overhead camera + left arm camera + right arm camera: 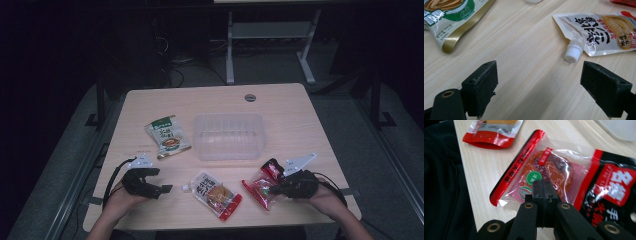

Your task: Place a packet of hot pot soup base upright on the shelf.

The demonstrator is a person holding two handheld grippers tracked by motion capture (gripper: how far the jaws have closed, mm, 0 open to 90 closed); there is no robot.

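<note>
- The right gripper (543, 188) has its jaws pressed together on the near edge of the red sausage packet (554, 167), at the front right of the table (280, 100).
- The left gripper (539, 85) hangs wide open over bare wood, holding nothing.
- Risk: the film is glossy and thin, so the pinched edge may slip out when lifted.
- The clear plastic tub (229, 136) is rigid and ribbed; the spouted pouch (216, 194) is soft and crinkled.
</note>
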